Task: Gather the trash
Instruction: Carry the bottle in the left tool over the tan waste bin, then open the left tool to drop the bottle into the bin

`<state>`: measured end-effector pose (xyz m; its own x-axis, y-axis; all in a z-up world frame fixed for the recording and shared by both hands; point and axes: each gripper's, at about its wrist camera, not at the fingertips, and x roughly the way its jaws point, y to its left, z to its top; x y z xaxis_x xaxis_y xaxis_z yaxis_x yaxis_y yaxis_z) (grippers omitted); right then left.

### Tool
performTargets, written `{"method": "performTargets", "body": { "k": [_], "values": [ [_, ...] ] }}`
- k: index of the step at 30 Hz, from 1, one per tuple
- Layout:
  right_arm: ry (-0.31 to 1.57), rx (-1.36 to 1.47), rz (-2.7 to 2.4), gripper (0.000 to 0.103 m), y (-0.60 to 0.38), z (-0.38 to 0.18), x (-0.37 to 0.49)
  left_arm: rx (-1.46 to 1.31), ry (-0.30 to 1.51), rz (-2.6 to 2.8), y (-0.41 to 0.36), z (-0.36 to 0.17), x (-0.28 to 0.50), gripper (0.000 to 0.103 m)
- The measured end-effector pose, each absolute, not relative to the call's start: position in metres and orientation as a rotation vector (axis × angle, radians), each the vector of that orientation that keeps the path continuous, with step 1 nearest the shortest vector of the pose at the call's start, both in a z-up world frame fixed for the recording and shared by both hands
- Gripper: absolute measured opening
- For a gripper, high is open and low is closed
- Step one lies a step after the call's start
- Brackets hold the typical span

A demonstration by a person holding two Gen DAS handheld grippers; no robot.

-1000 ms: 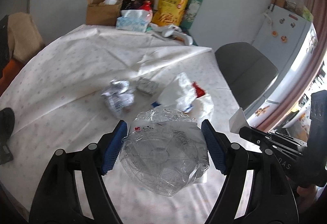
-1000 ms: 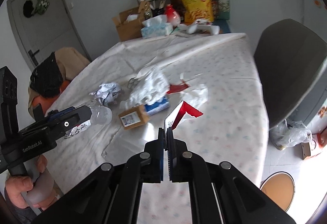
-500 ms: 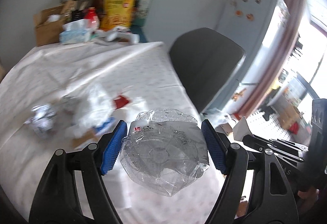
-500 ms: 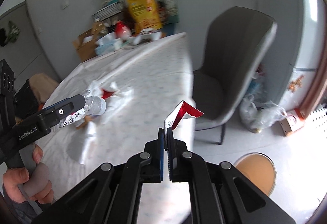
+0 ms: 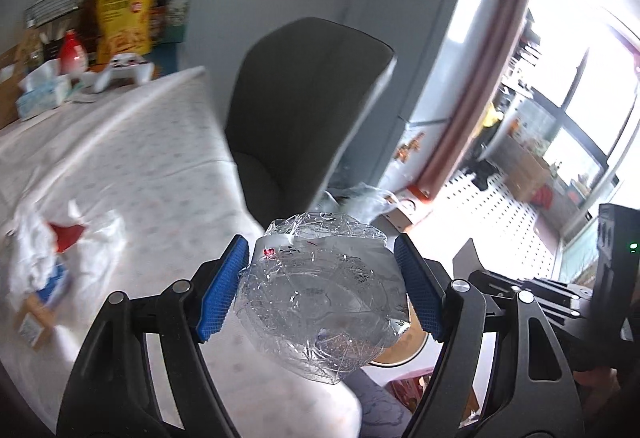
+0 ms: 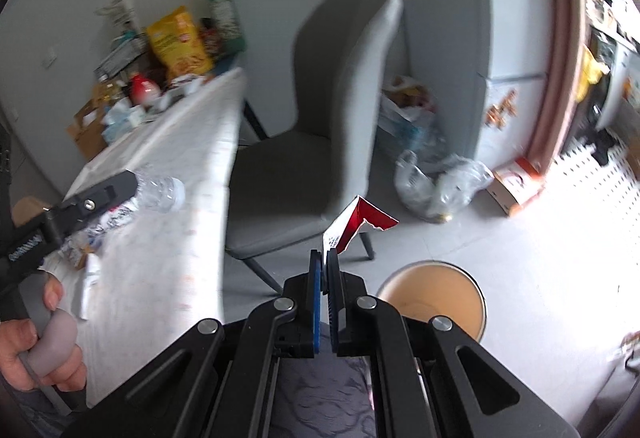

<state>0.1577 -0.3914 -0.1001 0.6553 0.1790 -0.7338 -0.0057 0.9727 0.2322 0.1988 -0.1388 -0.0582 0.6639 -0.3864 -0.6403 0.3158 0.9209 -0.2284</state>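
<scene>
Fingers of the left gripper (image 5: 320, 284) clamp a crumpled clear plastic bottle (image 5: 320, 302) — the right gripper (image 6: 325, 270) pinches a torn red-and-white paper scrap (image 6: 352, 224).

Crinkled clear plastic bottle (image 5: 320, 290), glossy torn red paper scrap (image 6: 360, 224), matt grey chair (image 6: 316, 142)

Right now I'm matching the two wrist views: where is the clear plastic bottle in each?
Left wrist: clear plastic bottle bottom centre, end-on between the left gripper's pads.
Right wrist: bottle left of centre, its cap end sticking out over the table.
Shared landmark: grey chair.
</scene>
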Motion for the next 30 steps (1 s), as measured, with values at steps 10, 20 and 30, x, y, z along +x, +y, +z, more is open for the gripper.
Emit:
{"method": "performTargets", "body": {
  "k": [10,20,30],
  "values": [
    [0.924,0.311,0.035,0.004,-0.448,-0.152,0.179,-0.064,0.805,-0.496,-0.203,-0.080,0.235,0.075],
    [0.958,0.432,-0.016,0.061,-0.493,-0.199,0.186,-0.042,0.908,-0.530,-0.258,-0.114,0.262,0.075],
    [0.931,0.496,-0.114,0.061,-0.546,-0.193,0.151,0.003,0.967,-0.618,-0.312,-0.139,0.257,0.075]
  ]
}}
